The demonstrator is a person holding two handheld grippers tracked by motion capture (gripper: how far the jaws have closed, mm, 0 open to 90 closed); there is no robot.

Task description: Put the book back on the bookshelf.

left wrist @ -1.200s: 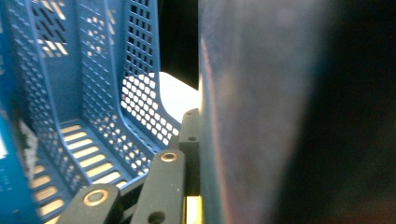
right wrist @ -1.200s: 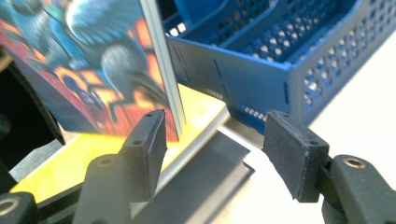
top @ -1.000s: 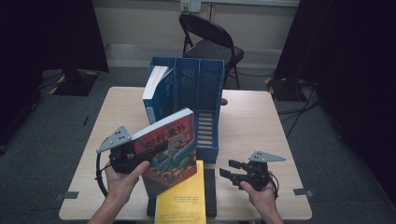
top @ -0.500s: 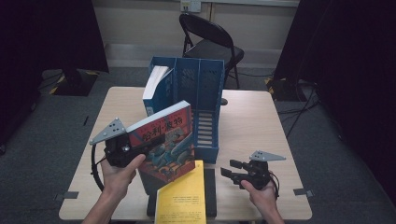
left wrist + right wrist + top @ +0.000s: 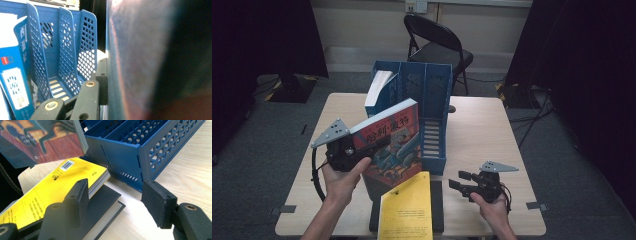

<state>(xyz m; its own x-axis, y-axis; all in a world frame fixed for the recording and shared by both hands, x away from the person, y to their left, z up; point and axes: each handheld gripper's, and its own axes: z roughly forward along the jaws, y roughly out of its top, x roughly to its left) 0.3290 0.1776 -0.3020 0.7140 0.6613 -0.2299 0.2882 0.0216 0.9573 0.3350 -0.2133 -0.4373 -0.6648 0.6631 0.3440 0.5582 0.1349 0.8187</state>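
So far one book (image 5: 379, 89) stands in the blue file rack (image 5: 435, 95). Left tongs (image 5: 362, 150) grip the red-covered book (image 5: 394, 145), lifted before the rack, not yet slotted. Right tongs (image 5: 464, 182) gape empty near the yellow book (image 5: 407, 210) on the desk (image 5: 482, 130).

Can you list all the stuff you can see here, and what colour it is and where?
Illustrated book: one, red and blue cover, held up above the table's near left.
Yellow book: one, lying on a black book at the near edge.
Black book: one, flat under the yellow one.
File rack: one, blue, table middle.
Blue-and-white book: one, in the rack's left slot.
Table: one, light wood.
Folding chair: one, black, behind the table.
Left gripper: black, clamped on the illustrated book.
Right gripper: black, open, near right.
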